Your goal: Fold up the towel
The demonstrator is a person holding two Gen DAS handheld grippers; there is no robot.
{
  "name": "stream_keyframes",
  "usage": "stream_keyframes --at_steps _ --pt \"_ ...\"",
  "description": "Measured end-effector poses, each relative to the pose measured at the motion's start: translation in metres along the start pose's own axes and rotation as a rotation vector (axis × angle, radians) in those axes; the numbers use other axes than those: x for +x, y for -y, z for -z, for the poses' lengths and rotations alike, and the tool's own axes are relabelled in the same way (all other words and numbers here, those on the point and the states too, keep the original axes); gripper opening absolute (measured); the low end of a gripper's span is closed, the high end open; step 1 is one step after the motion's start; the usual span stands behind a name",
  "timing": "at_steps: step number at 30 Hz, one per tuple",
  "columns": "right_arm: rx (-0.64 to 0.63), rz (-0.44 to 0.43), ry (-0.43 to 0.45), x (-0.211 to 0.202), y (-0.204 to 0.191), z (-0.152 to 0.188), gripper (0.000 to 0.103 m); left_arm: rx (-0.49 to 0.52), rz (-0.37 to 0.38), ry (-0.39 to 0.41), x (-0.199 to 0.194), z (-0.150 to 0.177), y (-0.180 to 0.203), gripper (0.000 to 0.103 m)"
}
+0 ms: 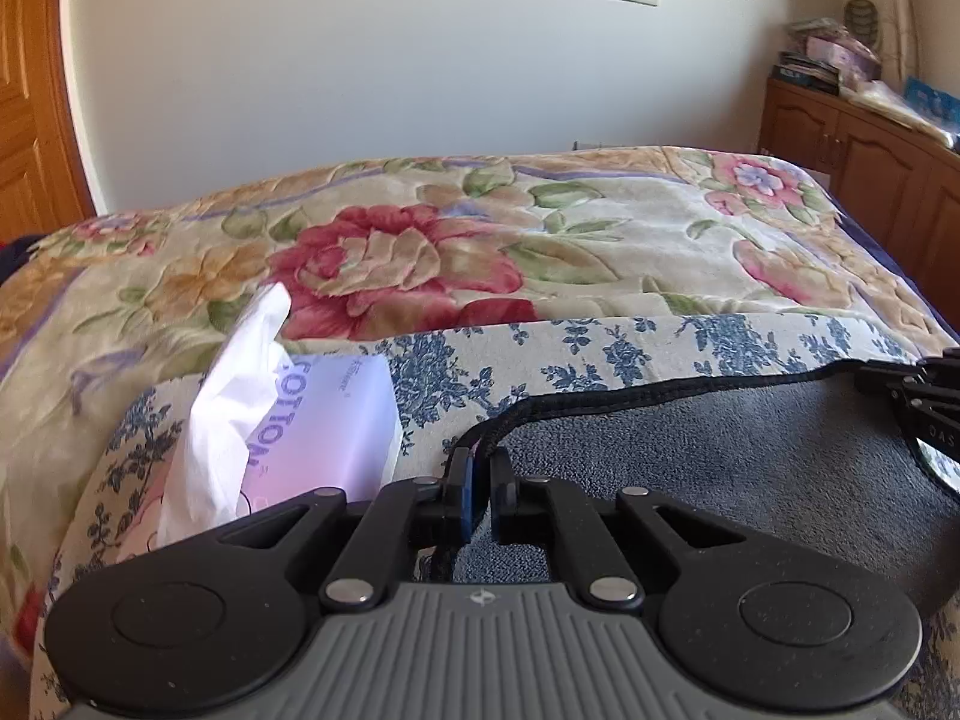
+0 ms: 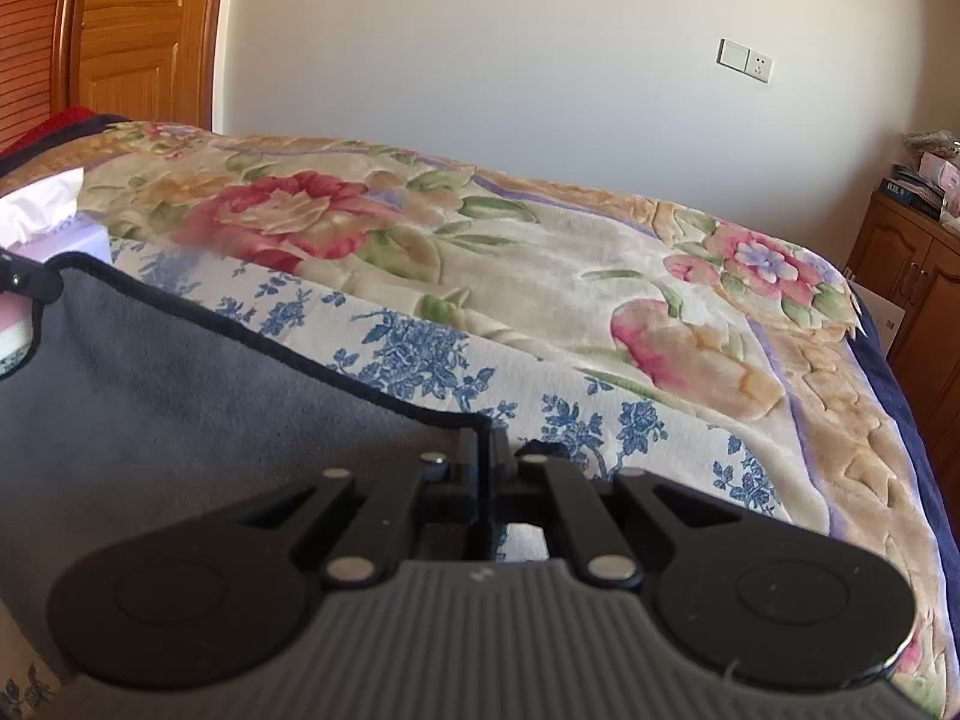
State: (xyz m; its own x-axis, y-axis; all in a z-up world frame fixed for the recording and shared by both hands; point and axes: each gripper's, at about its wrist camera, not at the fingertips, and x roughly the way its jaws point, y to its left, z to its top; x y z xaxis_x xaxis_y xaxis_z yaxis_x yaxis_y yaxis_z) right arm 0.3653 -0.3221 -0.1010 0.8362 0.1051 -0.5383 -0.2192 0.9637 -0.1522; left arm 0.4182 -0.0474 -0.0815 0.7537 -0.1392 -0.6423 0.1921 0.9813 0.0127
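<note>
A grey towel (image 1: 720, 450) with a black hem lies over a blue-flowered cloth on the bed. My left gripper (image 1: 480, 480) is shut on the towel's left corner at the hem. My right gripper (image 2: 483, 450) is shut on the towel's right corner (image 2: 180, 396). The hem runs taut between the two corners, lifted a little off the cloth. The right gripper also shows at the right edge of the left wrist view (image 1: 918, 396), and the left gripper at the left edge of the right wrist view (image 2: 24, 282).
A tissue box (image 1: 312, 426) with a white tissue sticking up stands just left of the left gripper. The blue-flowered cloth (image 2: 540, 396) lies on a rose-patterned blanket (image 1: 540, 240). A wooden cabinet (image 1: 858, 138) with clutter stands far right, a wooden door (image 2: 132, 30) far left.
</note>
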Motion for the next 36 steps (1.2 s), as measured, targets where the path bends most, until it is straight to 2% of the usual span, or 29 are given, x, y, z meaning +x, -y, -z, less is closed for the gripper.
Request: stream_keyframes --at_steps 3,4,5,7,8,12,14,20,24,26,30,32,33,36 --pt "0.007 0.007 -0.002 0.001 -0.001 0.000 0.005 -0.038 -0.004 0.006 0.001 0.000 -0.004 0.025" --pt "0.011 0.010 -0.006 0.002 -0.002 0.000 0.014 -0.044 -0.015 0.014 0.000 0.001 -0.005 0.040" --pt "0.013 0.013 -0.008 0.002 -0.002 0.000 0.033 -0.046 -0.030 0.030 -0.001 0.001 -0.005 0.048" --pt "0.014 0.025 0.003 0.000 -0.002 0.002 0.060 -0.044 -0.052 0.047 -0.003 0.002 -0.006 0.055" --pt "0.023 0.021 0.011 -0.002 0.000 0.003 0.061 -0.042 -0.051 0.046 -0.004 0.002 -0.007 0.061" --pt "0.036 0.023 0.017 -0.006 0.002 0.003 0.061 -0.041 -0.059 0.066 -0.008 0.002 -0.007 0.072" --pt "0.036 0.020 0.017 -0.008 0.002 0.003 0.063 -0.043 -0.064 0.081 -0.011 0.001 -0.005 0.081" --pt "0.035 0.015 0.016 -0.015 -0.001 0.003 0.066 -0.034 -0.055 0.093 -0.018 -0.001 0.002 0.090" --pt "0.058 0.008 0.020 -0.025 -0.002 0.003 0.069 -0.032 -0.048 0.098 -0.027 -0.002 0.005 0.091" --pt "0.064 0.005 0.025 -0.031 -0.003 0.003 0.076 -0.030 -0.044 0.101 -0.033 -0.003 0.006 0.093" --pt "0.067 0.002 0.034 -0.044 -0.008 0.002 0.082 -0.026 -0.039 0.108 -0.046 -0.006 0.011 0.093" --pt "0.072 0.001 0.039 -0.052 -0.009 0.000 0.097 -0.020 -0.037 0.115 -0.054 -0.009 0.013 0.095" --pt "0.075 0.000 0.047 -0.057 -0.010 -0.001 0.101 -0.018 -0.036 0.120 -0.059 -0.010 0.015 0.096" --pt "0.079 -0.002 0.065 -0.070 -0.013 -0.004 0.103 -0.012 -0.031 0.129 -0.072 -0.013 0.020 0.101"
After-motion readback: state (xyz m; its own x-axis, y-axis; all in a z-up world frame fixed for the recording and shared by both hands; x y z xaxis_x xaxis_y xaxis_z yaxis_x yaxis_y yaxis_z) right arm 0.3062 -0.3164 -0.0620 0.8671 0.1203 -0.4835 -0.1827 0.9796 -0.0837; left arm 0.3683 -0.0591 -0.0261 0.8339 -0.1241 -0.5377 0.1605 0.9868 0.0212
